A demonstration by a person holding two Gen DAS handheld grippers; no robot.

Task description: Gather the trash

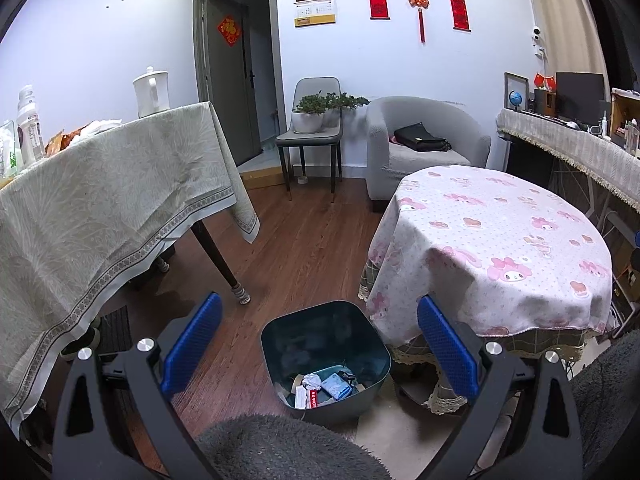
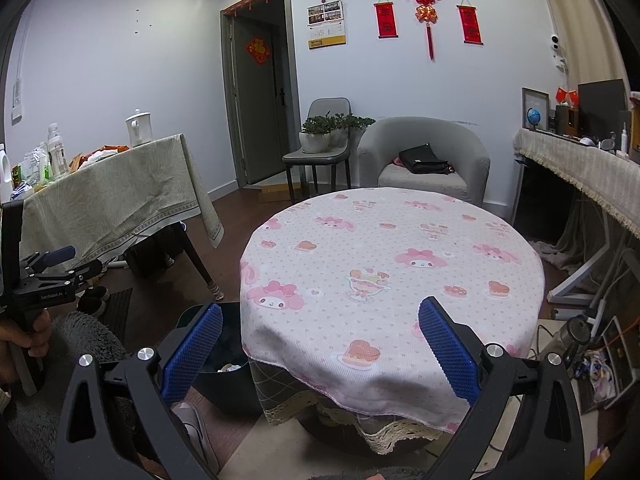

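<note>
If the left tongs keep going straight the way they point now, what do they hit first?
Probably the dark blue plastic trash bin on the floor: it sits between the open left tongs, just ahead. Depth is uncertain; aimed higher, they would meet bare wooden floor.

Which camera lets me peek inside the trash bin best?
The left wrist view: the trash bin sits open on the floor, with wrappers lying at its bottom. In the right wrist view it is mostly hidden behind the pink tablecloth and a blue pad.

white walls, wood floor, grey armchair
</note>
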